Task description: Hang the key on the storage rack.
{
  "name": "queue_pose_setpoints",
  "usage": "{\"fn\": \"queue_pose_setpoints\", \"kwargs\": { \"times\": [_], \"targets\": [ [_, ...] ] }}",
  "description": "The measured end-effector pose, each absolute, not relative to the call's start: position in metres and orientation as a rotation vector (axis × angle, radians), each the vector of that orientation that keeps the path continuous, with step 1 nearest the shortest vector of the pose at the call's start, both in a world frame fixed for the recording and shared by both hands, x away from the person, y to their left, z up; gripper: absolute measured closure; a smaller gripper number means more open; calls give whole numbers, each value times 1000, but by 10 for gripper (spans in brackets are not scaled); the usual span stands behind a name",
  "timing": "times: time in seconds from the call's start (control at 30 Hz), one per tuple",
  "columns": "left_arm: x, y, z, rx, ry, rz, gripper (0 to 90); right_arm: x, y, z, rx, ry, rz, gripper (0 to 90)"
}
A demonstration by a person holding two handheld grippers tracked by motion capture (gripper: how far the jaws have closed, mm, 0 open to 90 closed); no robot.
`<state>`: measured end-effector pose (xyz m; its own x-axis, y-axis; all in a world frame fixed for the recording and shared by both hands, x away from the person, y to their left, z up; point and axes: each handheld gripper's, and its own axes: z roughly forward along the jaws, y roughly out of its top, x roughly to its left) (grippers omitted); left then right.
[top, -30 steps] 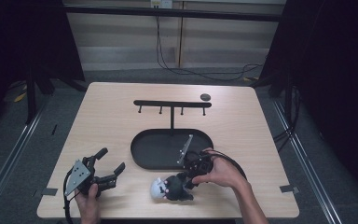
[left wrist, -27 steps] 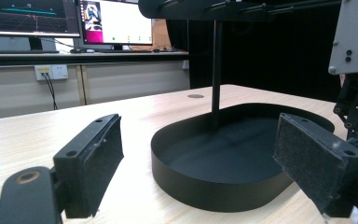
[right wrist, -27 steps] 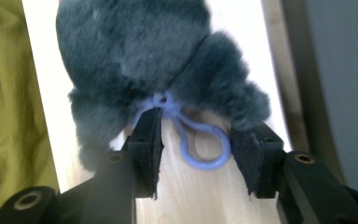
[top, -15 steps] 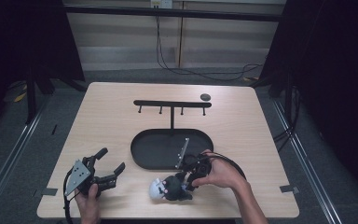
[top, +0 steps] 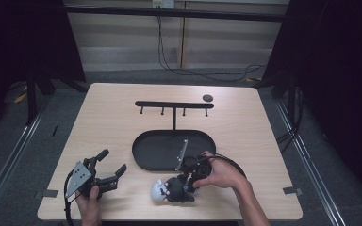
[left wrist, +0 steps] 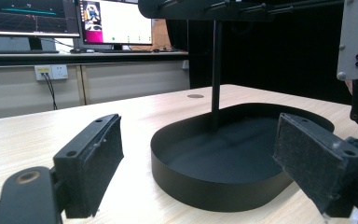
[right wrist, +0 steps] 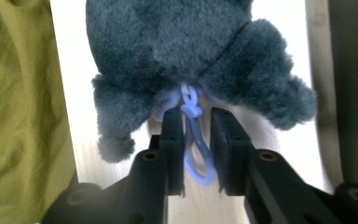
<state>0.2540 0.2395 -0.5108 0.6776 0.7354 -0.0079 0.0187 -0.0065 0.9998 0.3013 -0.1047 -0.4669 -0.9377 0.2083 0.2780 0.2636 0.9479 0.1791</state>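
A grey and white plush toy [top: 166,191] lies near the table's front edge, in front of the black oval tray [top: 143,157]. Seen from the right gripper view, the plush toy [right wrist: 177,51] carries a lilac loop [right wrist: 196,149] that runs down between the two pads. My right gripper [right wrist: 197,114] is shut narrowly on that loop. From above, the right gripper [top: 185,184] sits at the toy's right side. The left gripper [top: 113,161] rests at the front left, open and holding nothing. In its own view the left gripper [left wrist: 198,158] faces the tray [left wrist: 205,186].
A black rack with hooks [top: 173,104] rises on a post from the tray's far side. A small dark disc [top: 208,98] lies behind it on the table. Olive cloth [right wrist: 18,116] lies just past the table edge beside the toy.
My right gripper has crept slightly forward and left toward the plush toy. The left gripper and the toy have stayed where they were.
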Motion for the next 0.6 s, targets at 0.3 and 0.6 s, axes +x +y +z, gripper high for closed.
{"fn": "queue_pose_setpoints", "kwargs": {
  "times": [0.3, 0.6],
  "targets": [
    [254, 239, -511, 1486, 659, 635, 153, 299, -99, -468, -364, -2878, -259, 815],
    [254, 239, -511, 1486, 659, 635, 153, 296, -81, -466, -349, -2960, -111, 825]
  ]
}}
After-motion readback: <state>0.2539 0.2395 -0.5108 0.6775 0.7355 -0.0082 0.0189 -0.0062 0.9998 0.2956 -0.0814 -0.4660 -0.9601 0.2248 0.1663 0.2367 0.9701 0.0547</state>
